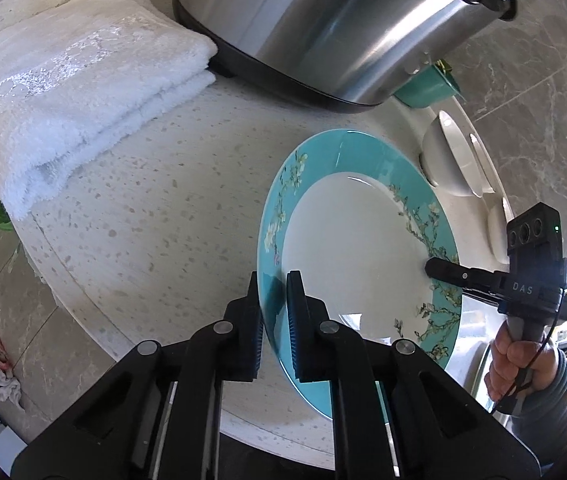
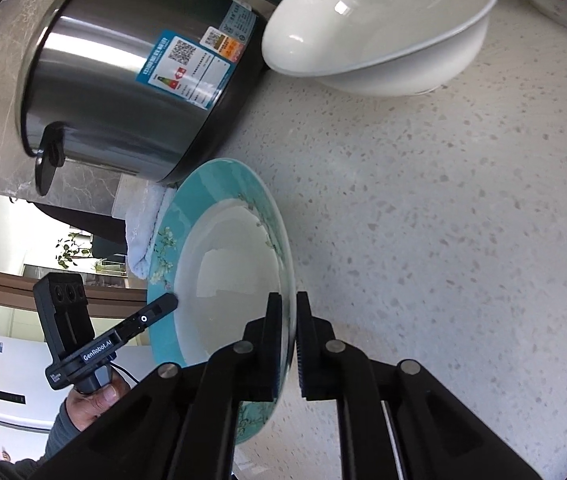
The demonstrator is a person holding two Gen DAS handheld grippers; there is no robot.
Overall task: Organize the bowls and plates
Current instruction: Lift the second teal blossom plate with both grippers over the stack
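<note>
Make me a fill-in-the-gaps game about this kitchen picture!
1. Both tools, left and right, pinch the rim of the same ____.
2. The plate has a rim coloured ____.
3. The folded towel is coloured ____.
4. Beside the shiny pot sits a white ____.

Missing words: plate; teal; white; bowl

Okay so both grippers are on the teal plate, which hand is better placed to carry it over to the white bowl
Right, probably. The right gripper clamps the teal floral plate on the rim facing the white bowl, with bare countertop between. The left gripper clamps the opposite rim, toward the folded towel.
</note>
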